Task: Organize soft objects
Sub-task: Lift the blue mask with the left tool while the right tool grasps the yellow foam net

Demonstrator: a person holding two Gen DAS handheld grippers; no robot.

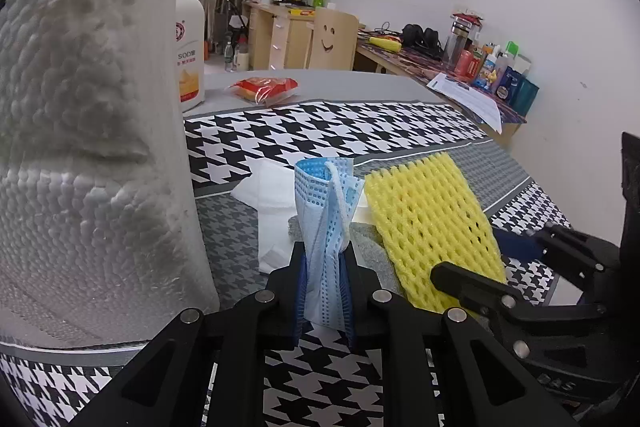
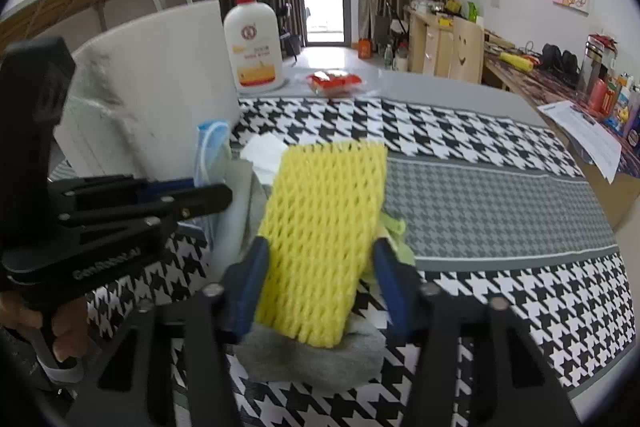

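A crumpled blue face mask point(image 1: 324, 195) stands upright between the pads of my left gripper point(image 1: 324, 251), which is shut on it; the right wrist view shows the same mask point(image 2: 210, 143) in that gripper point(image 2: 208, 187). A yellow foam net point(image 2: 320, 227) lies tilted over a grey cloth point(image 2: 312, 359). My right gripper point(image 2: 320, 251) straddles the net, and both blue pads touch its side edges. Seen from the left wrist, the net point(image 1: 428, 219) sits to the right of the mask, with the right gripper point(image 1: 472, 255) around its near end.
A large white paper towel roll point(image 1: 88, 127) stands close on the left. Behind it are a lotion bottle point(image 2: 254, 43) and a red snack packet point(image 2: 334, 83). A white tissue point(image 1: 268, 195) lies on the houndstooth mat point(image 2: 480, 131). Something pale green point(image 2: 396, 231) shows beside the net.
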